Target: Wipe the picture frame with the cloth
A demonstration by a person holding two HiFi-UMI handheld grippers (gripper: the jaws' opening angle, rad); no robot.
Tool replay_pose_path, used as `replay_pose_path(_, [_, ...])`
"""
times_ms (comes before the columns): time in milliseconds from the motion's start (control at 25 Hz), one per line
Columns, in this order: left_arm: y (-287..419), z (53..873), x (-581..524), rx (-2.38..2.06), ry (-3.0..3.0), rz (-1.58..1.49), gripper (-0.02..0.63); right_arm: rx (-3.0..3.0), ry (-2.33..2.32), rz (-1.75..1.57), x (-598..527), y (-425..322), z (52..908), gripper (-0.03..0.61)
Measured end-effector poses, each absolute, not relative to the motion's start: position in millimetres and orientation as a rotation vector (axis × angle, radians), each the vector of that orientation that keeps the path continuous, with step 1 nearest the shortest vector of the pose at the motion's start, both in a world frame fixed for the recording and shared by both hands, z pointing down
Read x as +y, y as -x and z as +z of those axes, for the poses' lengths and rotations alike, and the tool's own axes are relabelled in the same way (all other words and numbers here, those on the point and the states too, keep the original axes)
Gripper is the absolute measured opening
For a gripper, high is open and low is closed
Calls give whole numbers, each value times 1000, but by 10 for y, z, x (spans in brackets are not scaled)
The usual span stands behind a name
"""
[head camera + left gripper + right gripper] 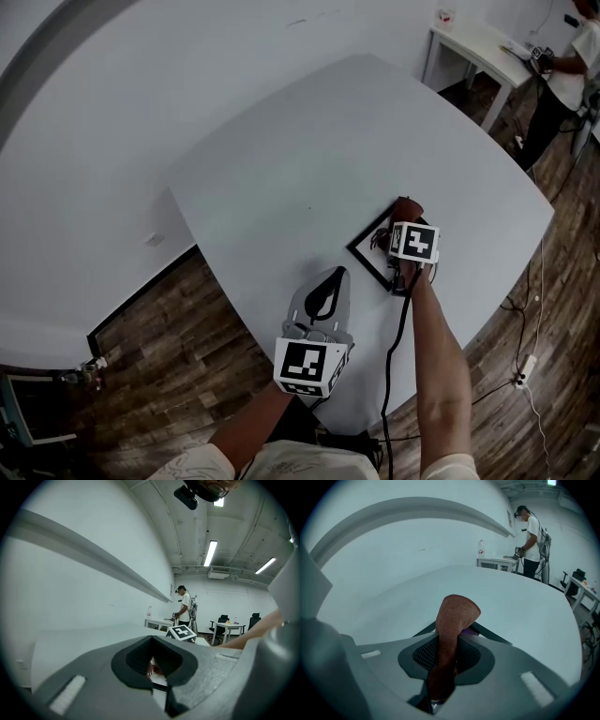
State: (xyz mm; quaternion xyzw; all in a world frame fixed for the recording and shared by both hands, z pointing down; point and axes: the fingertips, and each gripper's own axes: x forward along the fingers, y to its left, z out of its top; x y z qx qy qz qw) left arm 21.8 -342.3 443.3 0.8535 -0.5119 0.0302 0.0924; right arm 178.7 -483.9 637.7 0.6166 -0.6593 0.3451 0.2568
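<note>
A black picture frame (pixel 367 255) lies flat on the white table (pixel 309 159), near its front right side. My right gripper (pixel 401 225) hovers over the frame's far part, shut on a reddish-brown cloth (pixel 406 207). In the right gripper view the cloth (pixel 452 620) sticks up from between the shut jaws, and the frame's dark edge (pixel 491 635) shows just beyond them. My left gripper (pixel 335 274) rests to the left of the frame, shut and holding nothing. Through the left gripper's (pixel 152 667) pads a sliver of the frame shows.
The table's front edge runs close under both arms, with wooden floor (pixel 178 328) below. A black cable (pixel 394 356) trails from the right gripper. At the far right a person (pixel 562 75) stands by a white desk (pixel 473 42).
</note>
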Motion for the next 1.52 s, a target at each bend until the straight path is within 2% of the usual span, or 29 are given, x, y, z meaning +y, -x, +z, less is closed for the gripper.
replay_pose_path(360, [-421, 4454, -3341, -1465, -2552, 74, 0, -1643, -1786, 964, -4488, -2568, 6426, 104])
replay_pose_path(560, [-482, 4449, -3319, -1454, -2559, 71, 0, -1617, -1813, 975, -4399, -2742, 6424, 104])
replay_pose_path(720, [-463, 4439, -3304, -1461, -2555, 67, 0, -1685, -1801, 981, -4433, -2526, 6319, 104])
replay_pose_path(1200, [-321, 4461, -3267, -1507, -2529, 95, 0, -1848, -1575, 969, -4651, -1206, 6358, 104])
replay_pose_path(1520, [-212, 4461, -3332, -1522, -2518, 82, 0, -1794, -1577, 971, -4611, -1331, 6445, 106])
